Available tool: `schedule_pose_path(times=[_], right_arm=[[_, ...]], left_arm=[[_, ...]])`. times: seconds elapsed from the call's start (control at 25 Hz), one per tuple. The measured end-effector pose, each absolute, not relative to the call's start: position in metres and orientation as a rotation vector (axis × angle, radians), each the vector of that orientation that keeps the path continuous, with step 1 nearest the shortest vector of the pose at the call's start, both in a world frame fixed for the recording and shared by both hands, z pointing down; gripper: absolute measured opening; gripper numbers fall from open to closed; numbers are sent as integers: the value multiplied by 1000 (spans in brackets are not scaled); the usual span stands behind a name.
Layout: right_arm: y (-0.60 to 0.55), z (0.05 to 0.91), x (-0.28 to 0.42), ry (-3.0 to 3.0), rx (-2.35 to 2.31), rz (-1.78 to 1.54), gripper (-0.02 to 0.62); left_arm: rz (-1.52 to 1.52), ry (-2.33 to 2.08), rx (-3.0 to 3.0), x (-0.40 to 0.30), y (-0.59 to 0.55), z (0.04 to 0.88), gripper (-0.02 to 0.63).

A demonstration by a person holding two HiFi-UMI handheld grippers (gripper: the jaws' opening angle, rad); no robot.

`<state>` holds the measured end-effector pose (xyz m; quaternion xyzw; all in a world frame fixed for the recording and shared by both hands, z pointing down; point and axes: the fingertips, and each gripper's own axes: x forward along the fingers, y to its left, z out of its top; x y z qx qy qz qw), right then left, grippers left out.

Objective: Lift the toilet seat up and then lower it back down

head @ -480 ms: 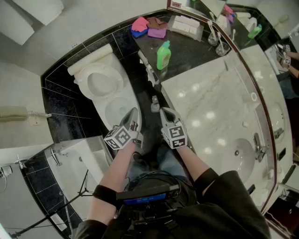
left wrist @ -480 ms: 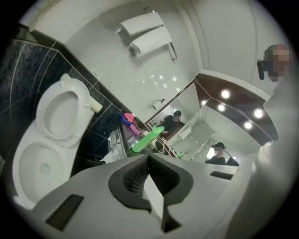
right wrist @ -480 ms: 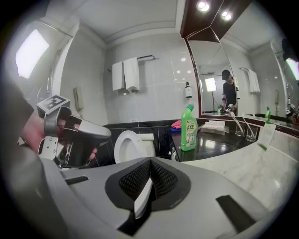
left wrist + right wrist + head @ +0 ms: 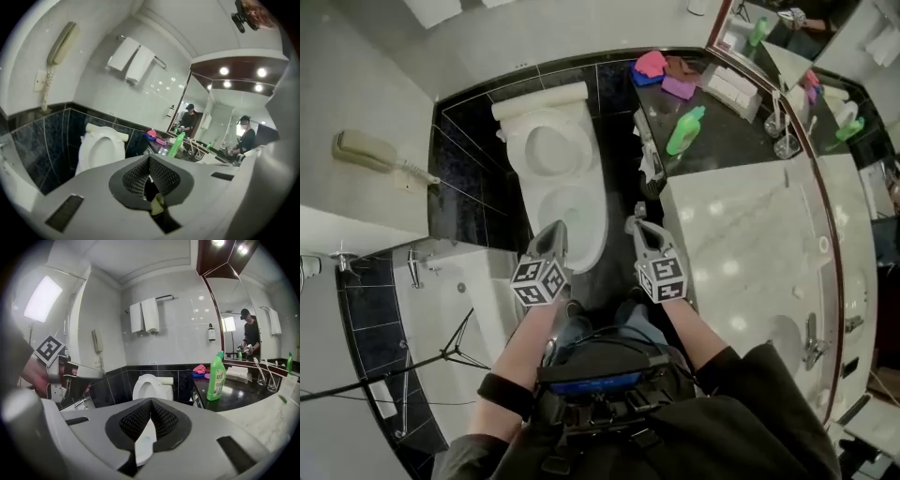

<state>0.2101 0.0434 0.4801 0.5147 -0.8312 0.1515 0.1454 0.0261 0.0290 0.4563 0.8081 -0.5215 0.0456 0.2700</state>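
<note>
Tongs | left tongs and right tongs both closed, empty | white plastic toilet seat upright against white cistern, 12 o'clock of left tongs | likely next: lowering; hook top rim, ease down slowly, no drop

- Left hand-held gripper and right hand-held gripper: grey shells, each with a white cube bearing black square markers.
- Gripper pads: dark, with a fine mesh texture.
- Black top that leaves the forearms bare.
- Black band on the left forearm.
- Black chest device with a blue strip and cables.
- Blue jeans.
</note>
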Motion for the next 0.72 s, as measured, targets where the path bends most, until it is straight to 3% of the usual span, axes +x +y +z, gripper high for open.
schedule_pose_path(times=[0.28,0.72], right_arm=[[46,465,153,-2444,1373,431,3],[51,454,88,-2491,1268,440,3]], left_arm=[[429,-1712,2239,-59,51,441,0],[453,-1754,2215,-108,70,439,0]])
